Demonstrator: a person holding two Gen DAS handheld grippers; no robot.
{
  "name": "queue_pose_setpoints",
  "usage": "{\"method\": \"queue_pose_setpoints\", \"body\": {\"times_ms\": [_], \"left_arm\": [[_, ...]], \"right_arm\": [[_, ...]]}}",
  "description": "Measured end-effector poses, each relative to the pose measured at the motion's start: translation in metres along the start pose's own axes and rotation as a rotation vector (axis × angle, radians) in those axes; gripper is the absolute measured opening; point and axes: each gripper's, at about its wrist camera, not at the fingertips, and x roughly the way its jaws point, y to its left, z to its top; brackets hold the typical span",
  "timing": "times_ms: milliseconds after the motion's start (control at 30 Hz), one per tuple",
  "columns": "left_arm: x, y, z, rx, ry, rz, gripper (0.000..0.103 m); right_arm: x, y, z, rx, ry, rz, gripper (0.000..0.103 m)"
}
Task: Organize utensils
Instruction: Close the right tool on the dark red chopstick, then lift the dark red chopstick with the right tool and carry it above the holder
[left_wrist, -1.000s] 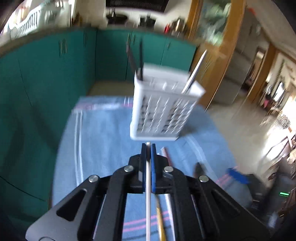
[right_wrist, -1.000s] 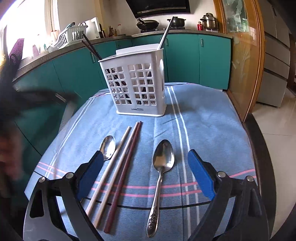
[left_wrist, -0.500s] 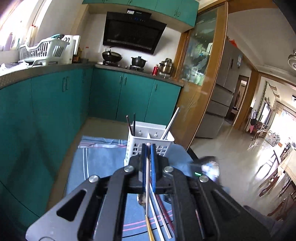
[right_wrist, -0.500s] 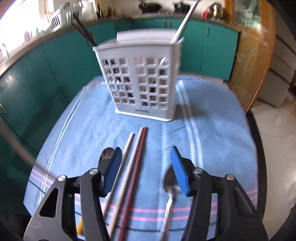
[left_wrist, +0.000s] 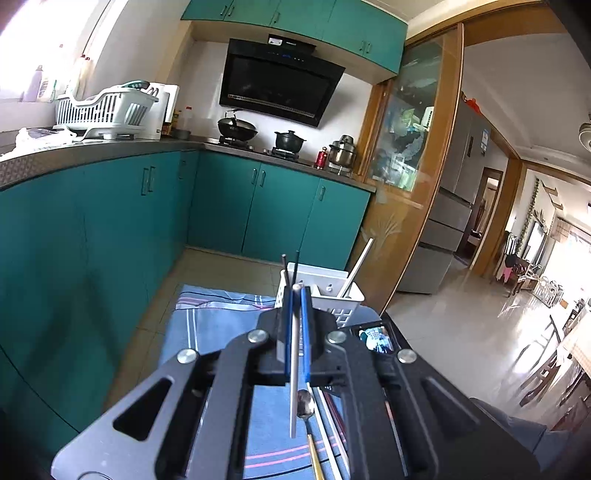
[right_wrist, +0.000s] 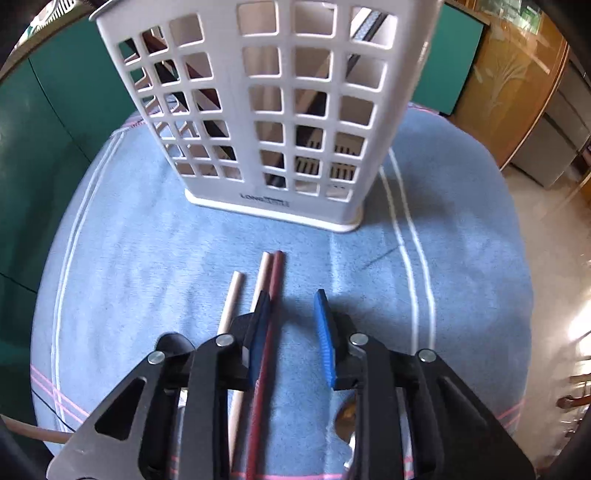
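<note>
The left gripper (left_wrist: 295, 325) is clamped on a pale chopstick (left_wrist: 294, 369), pinched partway along its length so one end pokes out past the fingertips and the other hangs back below the jaws. It's raised above the tabletop (left_wrist: 218, 332), with the white utensil basket (left_wrist: 334, 295) ahead of it and lower down; that looks like a carry toward the basket's open top, where two dark sticks and a metal handle already stand.

Down at the cloth, the right gripper (right_wrist: 291, 328) points steeply at the tabletop, and its jaws have just been closing, though there's a clear gap between the blue pads. The dark red chopstick (right_wrist: 275, 280) runs along the inside of the left pad; the tan chopstick (right_wrist: 263, 269) lies touching it on the outer side, mostly hidden under that finger. I'd judge it's lining up on the red one. A third, lighter chopstick (right_wrist: 231, 302) lies just outside the jaws, and a spoon (right_wrist: 347, 417) peeks out beneath the right finger. The basket stands directly beyond the fingertips, close.
</note>
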Motion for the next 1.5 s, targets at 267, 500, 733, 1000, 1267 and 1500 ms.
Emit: {"method": "queue_pose_setpoints", "body": {"times_ms": [267, 500, 733, 1000, 1267, 1500], "left_arm": [[0.004, 0.001, -0.004, 0.008, 0.01, 0.012, 0.004], [0.011, -0.005, -0.007, 0.028, 0.034, 0.009, 0.004], [0.011, -0.018, -0.007, 0.06, 0.04, 0.0, 0.004], [0.005, -0.041, -0.011, 0.127, 0.048, -0.001, 0.004], [-0.006, -0.055, -0.012, 0.166, 0.066, 0.028, 0.004], [0.001, -0.067, -0.021, 0.217, 0.098, 0.052, 0.004]], "right_arm": [[0.011, 0.002, 0.01, -0.013, 0.0, -0.038, 0.012], [-0.019, -0.013, 0.007, 0.045, -0.093, 0.029, 0.005], [-0.135, -0.028, -0.037, 0.073, -0.32, 0.184, 0.005], [-0.231, -0.027, -0.081, 0.056, -0.549, 0.243, 0.005], [-0.281, -0.018, -0.103, 0.034, -0.666, 0.232, 0.005], [-0.302, -0.019, -0.117, 0.013, -0.693, 0.221, 0.005]]}}
